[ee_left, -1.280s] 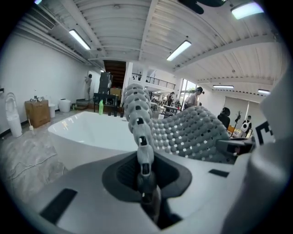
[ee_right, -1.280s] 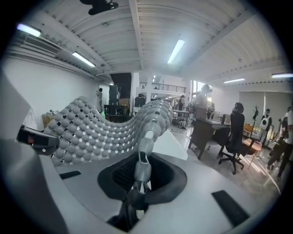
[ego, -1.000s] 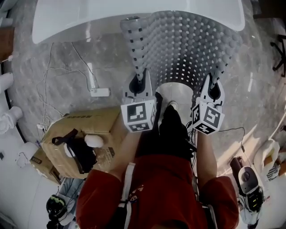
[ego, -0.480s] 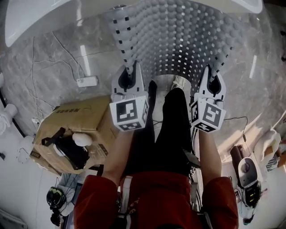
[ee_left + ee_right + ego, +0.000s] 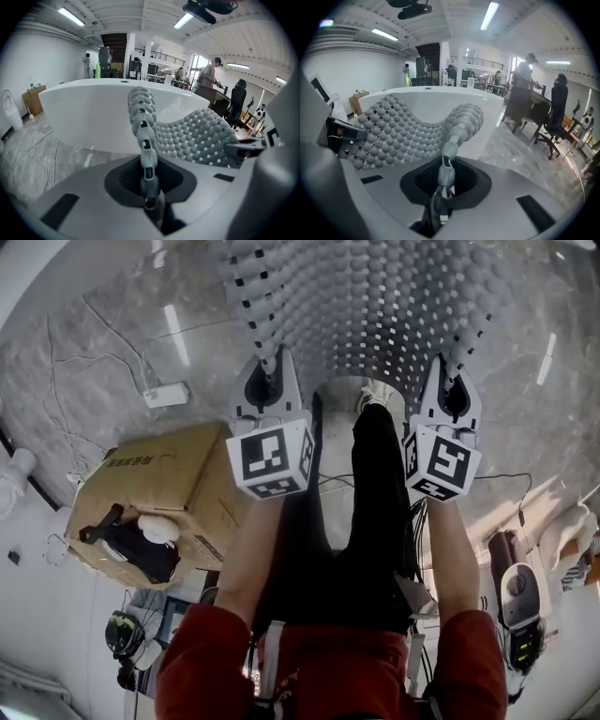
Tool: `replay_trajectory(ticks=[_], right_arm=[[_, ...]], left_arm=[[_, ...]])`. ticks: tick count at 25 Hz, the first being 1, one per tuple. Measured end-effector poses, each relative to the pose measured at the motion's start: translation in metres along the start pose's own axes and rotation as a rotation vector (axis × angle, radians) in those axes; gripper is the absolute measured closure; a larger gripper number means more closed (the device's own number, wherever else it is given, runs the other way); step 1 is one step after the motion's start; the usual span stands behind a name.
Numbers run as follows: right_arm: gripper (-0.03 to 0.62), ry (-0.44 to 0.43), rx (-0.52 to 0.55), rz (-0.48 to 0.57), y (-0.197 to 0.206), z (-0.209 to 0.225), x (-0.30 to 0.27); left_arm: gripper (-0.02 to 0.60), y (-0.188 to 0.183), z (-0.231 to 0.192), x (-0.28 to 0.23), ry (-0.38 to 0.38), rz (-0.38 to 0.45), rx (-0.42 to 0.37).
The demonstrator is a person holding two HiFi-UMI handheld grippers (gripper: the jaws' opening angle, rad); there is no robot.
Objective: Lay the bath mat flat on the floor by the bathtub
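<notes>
The grey bath mat (image 5: pixel 375 306), bumpy and pierced with small holes, hangs in the air ahead of me and sags in an arch between both grippers. My left gripper (image 5: pixel 268 371) is shut on the mat's near left corner, its edge (image 5: pixel 143 136) standing upright between the jaws. My right gripper (image 5: pixel 454 371) is shut on the near right corner, the mat (image 5: pixel 393 131) spreading to the left of its jaws. The white bathtub (image 5: pixel 89 112) stands just beyond the mat. The mat's far end runs out of the head view's top.
A cardboard box (image 5: pixel 159 493) with a dark object on it sits on the marble floor at my left. A white power strip (image 5: pixel 164 395) and thin cables lie on the floor beyond it. A handheld appliance (image 5: pixel 516 606) lies at right. People and desks (image 5: pixel 534 98) are far off.
The view has shifted so the bathtub rim slid out of the head view's top. Both grippers stay shut on the mat corners, now slightly higher and wider apart in frame; the box moved left.
</notes>
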State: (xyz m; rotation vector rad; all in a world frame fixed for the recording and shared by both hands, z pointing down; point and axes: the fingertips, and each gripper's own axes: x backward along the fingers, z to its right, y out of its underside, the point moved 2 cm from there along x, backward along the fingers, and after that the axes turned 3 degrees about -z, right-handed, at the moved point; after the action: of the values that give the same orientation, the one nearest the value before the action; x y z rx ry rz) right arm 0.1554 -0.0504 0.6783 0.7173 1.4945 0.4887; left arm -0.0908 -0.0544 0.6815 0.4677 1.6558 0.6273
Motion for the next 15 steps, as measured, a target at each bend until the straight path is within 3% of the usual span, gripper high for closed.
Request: replay_trajectory(ticks=[5,15], right_arm=[[0.545,-0.003,-0.033,-0.032,0.028,0.008,-0.047],[0.545,0.012,-0.027,-0.095,0.096,0.018,-0.15]], left_arm=[[0.525,0.028,0.005,-0.052,0.024,-0.012,0.02],[0.525,0.087,-0.006,-0.157,-0.004,-0.062,0.017]])
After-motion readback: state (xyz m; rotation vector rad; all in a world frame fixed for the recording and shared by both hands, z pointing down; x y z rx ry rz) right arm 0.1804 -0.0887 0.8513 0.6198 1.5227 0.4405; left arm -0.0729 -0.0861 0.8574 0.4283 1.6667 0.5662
